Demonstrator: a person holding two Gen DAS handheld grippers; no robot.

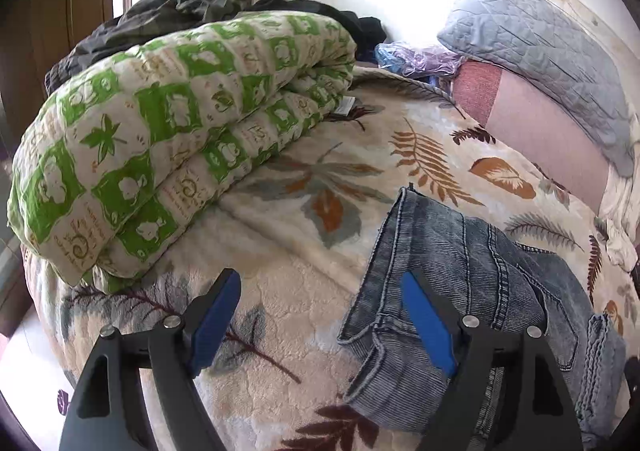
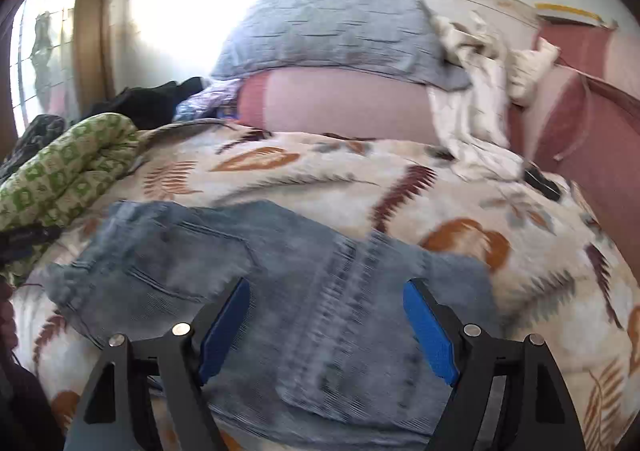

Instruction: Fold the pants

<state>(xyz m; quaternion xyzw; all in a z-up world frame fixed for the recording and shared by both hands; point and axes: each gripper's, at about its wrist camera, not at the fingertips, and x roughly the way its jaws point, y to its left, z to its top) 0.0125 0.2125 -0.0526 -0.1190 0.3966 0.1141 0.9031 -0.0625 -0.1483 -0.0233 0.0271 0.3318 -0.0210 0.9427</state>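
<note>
Faded blue jeans (image 1: pixel 460 291) lie folded on a leaf-print blanket (image 1: pixel 304 291) on a bed. In the left wrist view they are at the lower right, with the waistband toward the gripper. My left gripper (image 1: pixel 320 291) is open and empty, just above the blanket, with its right finger over the jeans' left edge. In the right wrist view the jeans (image 2: pixel 240 271) spread across the lower middle, blurred. My right gripper (image 2: pixel 326 299) is open and empty, hovering right over the jeans.
A folded green-and-white quilt (image 1: pixel 160 155) lies at the left with dark clothes (image 1: pixel 160 15) behind it. A grey pillow (image 2: pixel 332 31) and pink bedding (image 2: pixel 344 107) lie at the head. White cloth (image 2: pixel 476 99) and a dark object (image 2: pixel 542 179) lie at the right.
</note>
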